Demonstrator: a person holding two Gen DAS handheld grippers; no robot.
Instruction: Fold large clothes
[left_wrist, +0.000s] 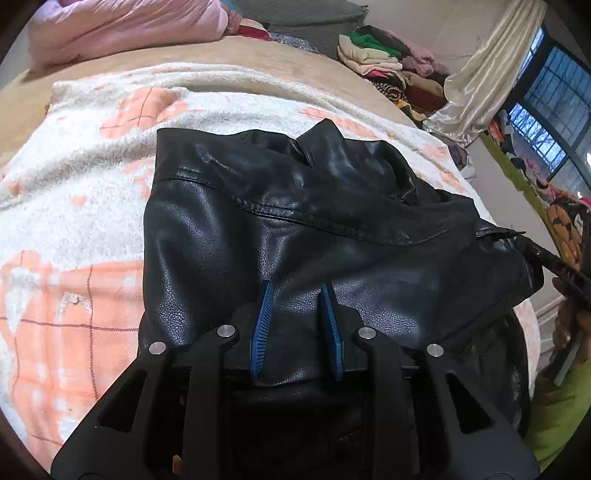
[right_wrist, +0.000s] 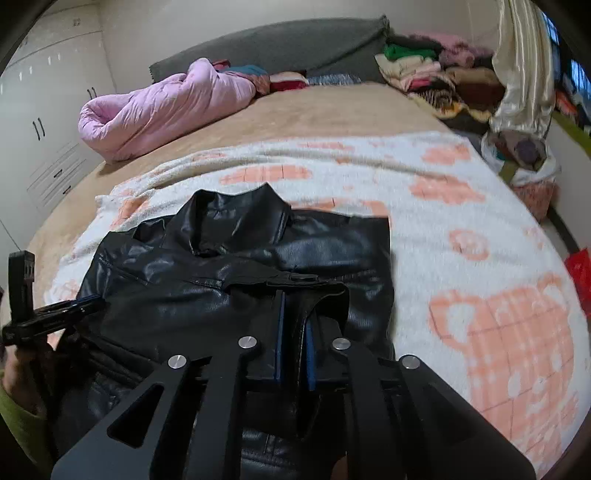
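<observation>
A black leather jacket (left_wrist: 258, 229) lies collar-away on a white and peach blanket (left_wrist: 74, 221) spread over the bed. My left gripper (left_wrist: 297, 288) is shut on a raised fold of the jacket near its close edge, with leather bunched between the blue pads (left_wrist: 264, 325). In the right wrist view the jacket (right_wrist: 184, 288) fills the lower left. My right gripper (right_wrist: 295, 310) sits over its close right corner, with a thin leather edge between its pads. That edge rests on the right pad, and a dark gap shows beside the left pad. The left gripper (right_wrist: 85, 302) shows at the far left.
A rolled pink quilt (right_wrist: 155, 110) lies at the bed's far left. Stacks of folded clothes (right_wrist: 424, 70) stand at the far right beside a cream curtain (right_wrist: 517, 59). A grey headboard (right_wrist: 277, 48) and white wardrobe (right_wrist: 44, 110) stand behind. A green sleeve (left_wrist: 561, 406) is at the right edge.
</observation>
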